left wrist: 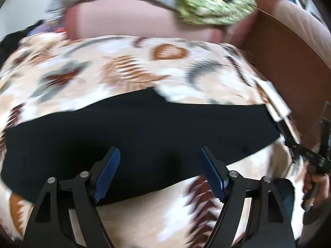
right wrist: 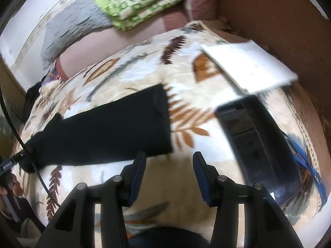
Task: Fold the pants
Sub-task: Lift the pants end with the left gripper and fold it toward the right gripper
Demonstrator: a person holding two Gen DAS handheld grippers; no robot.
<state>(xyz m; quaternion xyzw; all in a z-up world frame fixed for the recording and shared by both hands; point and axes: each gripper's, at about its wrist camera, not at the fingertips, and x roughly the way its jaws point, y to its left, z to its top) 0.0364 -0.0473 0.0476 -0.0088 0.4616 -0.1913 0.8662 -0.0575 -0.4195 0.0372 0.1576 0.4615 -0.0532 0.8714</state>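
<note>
Two grippers hover with nothing between their fingers: the left gripper [left wrist: 159,173] spread wide over the black pants [left wrist: 134,132], the right gripper [right wrist: 168,177] about half open, off the cloth's right end. The pants [right wrist: 107,128] lie as a flat, narrow band on the leaf-print blanket [left wrist: 115,68], running from 9 to 3 o'clock in the left view. A fold looks just laid. Next, likely, pinch one short end and carry it across to halve the length.
</note>
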